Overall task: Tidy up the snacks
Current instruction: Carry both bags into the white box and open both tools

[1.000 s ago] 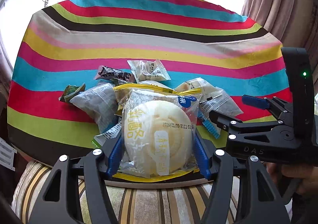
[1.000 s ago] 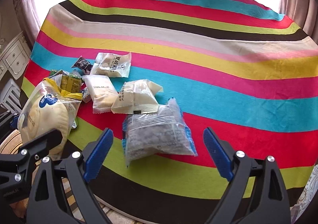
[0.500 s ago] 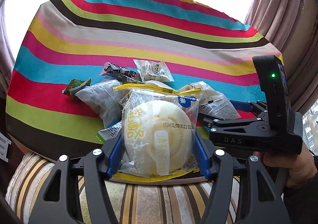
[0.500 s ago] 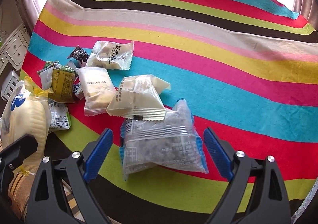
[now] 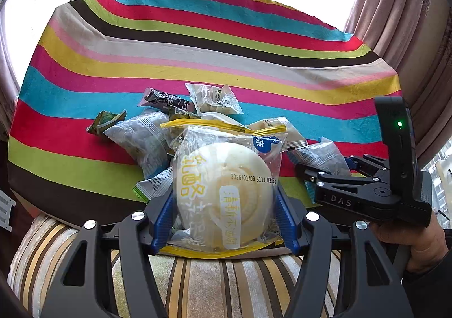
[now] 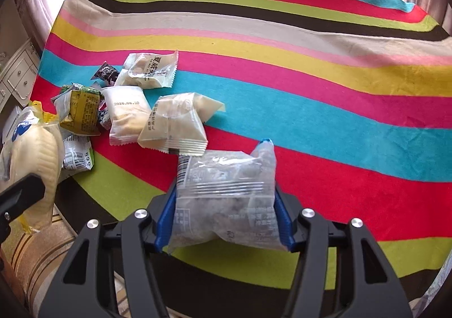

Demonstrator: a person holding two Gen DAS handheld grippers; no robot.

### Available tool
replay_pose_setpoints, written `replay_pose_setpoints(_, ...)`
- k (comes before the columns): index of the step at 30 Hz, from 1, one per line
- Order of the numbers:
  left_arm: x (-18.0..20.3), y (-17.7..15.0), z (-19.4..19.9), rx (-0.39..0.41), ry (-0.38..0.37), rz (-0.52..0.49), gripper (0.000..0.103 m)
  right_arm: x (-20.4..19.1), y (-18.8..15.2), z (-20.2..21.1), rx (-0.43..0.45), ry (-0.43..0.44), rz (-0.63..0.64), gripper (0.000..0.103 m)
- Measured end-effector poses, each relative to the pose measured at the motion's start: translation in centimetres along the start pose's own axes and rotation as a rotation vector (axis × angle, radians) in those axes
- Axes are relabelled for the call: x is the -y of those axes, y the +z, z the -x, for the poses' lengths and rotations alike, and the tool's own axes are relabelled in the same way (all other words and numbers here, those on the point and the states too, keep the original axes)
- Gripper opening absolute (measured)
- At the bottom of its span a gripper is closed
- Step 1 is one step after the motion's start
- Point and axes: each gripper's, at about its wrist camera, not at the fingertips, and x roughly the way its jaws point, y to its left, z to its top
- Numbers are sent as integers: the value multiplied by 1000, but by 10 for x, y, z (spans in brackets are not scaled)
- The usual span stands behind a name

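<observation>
My left gripper point(image 5: 226, 219) is shut on a clear packet holding a round pale bun point(image 5: 226, 191), held up at the near edge of the striped table. The bun packet also shows at the left of the right wrist view point(image 6: 34, 159). My right gripper point(image 6: 224, 222) is shut on a clear packet of dark snack point(image 6: 226, 199) with a blue edge, low over the striped cloth; it shows at the right of the left wrist view point(image 5: 319, 185). Several other snack packets point(image 6: 127, 111) lie in a loose heap on the cloth.
The table wears a striped cloth point(image 6: 310, 63). A striped cushion point(image 5: 197, 284) lies below the near table edge. Curtains point(image 5: 409, 7) hang at the right. A white drawer cabinet point(image 6: 14, 80) stands at the left.
My right gripper has moved forward and shut on the clear dark-snack packet, which was lying between its open fingers. My left gripper keeps holding the bun packet and has drifted slightly.
</observation>
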Motion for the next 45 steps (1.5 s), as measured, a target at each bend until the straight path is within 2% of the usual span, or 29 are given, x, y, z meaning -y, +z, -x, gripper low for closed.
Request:
replay_pose_setpoints(6, 14, -3, 4, -5, -24, -25, 60, 34, -34, 38, 57, 33, -121, 59)
replay_pose_setpoints(13, 52, -13, 8, -26, -84, -90, 60, 70, -76, 81, 104, 39, -218, 59)
replay_pose_setpoints(22, 140, -42, 11, -107, -237, -255, 60, 130, -152, 129, 149, -1, -384, 59)
replay_pose_setpoints(26, 182, -59, 6, -156, -290, -352, 60, 154, -189, 139, 156, -29, -476, 59)
replay_pose_setpoints(31, 219, -75, -8, -234, -344, -419, 60, 178, -226, 147, 162, -66, -575, 59)
replay_pose_setpoints(39, 251, -87, -25, -306, -388, -457, 60, 202, -256, 151, 172, -97, -673, 60)
replay_pose_setpoints(45, 264, -92, -32, -342, -426, -460, 61, 208, -262, 155, 183, -109, -695, 62)
